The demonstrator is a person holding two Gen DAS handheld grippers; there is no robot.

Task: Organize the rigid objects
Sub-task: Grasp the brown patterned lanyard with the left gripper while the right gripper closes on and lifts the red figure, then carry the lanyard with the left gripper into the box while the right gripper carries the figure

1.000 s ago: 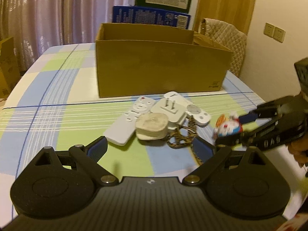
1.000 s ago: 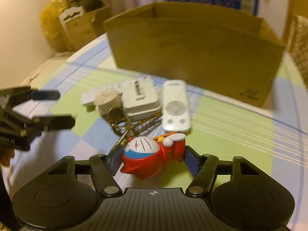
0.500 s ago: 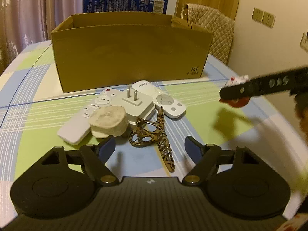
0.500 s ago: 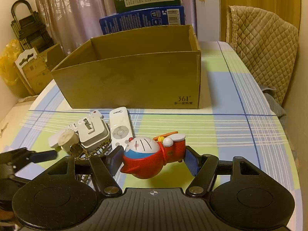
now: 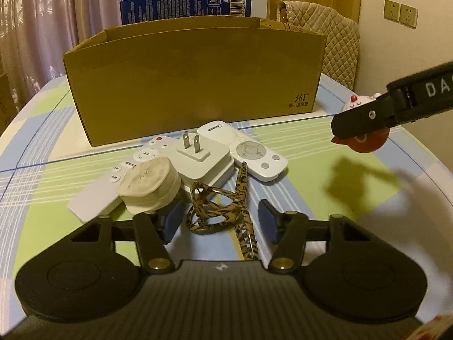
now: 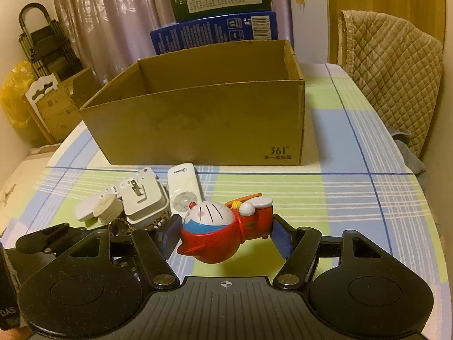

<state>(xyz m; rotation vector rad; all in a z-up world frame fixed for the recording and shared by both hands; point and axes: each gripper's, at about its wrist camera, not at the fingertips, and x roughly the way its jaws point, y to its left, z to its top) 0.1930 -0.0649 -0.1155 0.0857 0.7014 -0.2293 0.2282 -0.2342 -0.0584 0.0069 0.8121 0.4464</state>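
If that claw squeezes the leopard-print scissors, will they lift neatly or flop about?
The leopard-print scissors look rigid, so probably no flopping. Their blades seem parted, so they may pivot shut when squeezed. The left claw, just closing, straddles their handles; the glossy finish might slip.

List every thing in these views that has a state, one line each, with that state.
Brown cardboard box: open-topped, upright on the table.
Red and blue cartoon cat toy: clamped, off the table.
Right gripper: shut on the toy.
Left gripper: jaws just been closing, pads not yet pressing the scissors between them.
Leopard-print scissors: lying flat, blades shut.
White plug adapter: unplugged, prongs up.
Two white remote controls: lying face up.
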